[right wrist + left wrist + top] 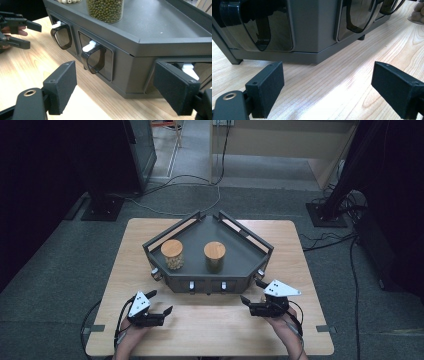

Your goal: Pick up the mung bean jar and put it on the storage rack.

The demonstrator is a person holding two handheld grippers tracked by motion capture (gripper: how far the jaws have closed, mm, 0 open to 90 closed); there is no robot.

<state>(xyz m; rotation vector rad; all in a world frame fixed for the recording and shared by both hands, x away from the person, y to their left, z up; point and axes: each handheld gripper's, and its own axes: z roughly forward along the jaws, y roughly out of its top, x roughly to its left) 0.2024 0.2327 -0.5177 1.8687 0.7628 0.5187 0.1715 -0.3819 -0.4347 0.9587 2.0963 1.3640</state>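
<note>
Nothing looks started: my left claw [159, 302] and right claw [253, 291] hang wide open and empty at lower frame, the grey rack [235, 276] at centre untouched.

No text, label, brand, number or sign can be read anywhere. The dark grey rack [210, 282], its two wood-lidded jars [172, 249] and the table [295, 330] carry no lettering that shows, though the dim high view might hide small print.
</note>
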